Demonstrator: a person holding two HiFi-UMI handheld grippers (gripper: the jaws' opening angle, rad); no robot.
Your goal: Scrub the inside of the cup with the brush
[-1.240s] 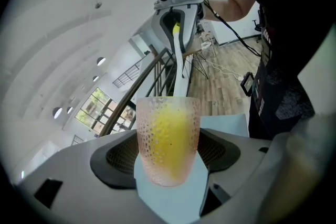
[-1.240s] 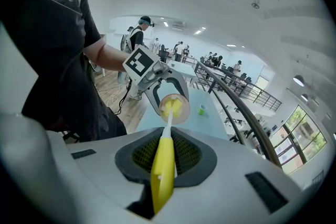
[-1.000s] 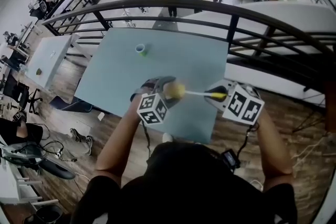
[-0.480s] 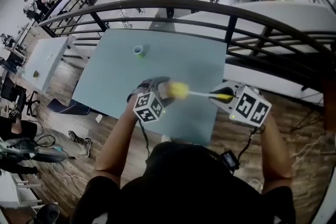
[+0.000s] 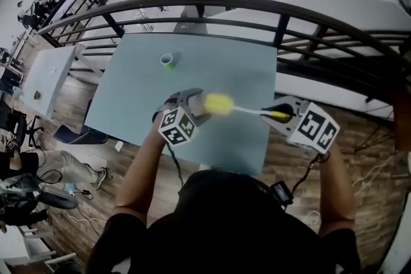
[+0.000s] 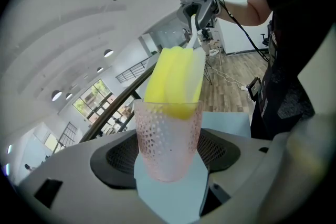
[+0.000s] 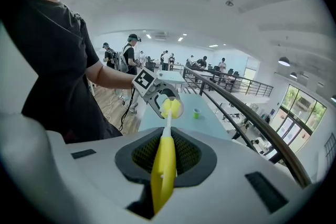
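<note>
Your right claw (image 7: 167, 161) is closed on the yellow brush (image 7: 164, 173) by its handle, aimed like a lance. Your left claw (image 6: 169, 157) clamps the dimpled cup (image 6: 168, 139) with its mouth facing the brush, so only the sponge head's (image 6: 176, 84) tip sits inside. Both hang above the surface (image 5: 212, 70) — a small green cup (image 5: 168, 61) stands well beyond.

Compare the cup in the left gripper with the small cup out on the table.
The held cup is clear and dimpled; the small cup is green. The held cup is clamped in the left gripper, off the table; the small cup stands free on it. The brush dips into the held cup's mouth; nothing touches the small cup.
</note>
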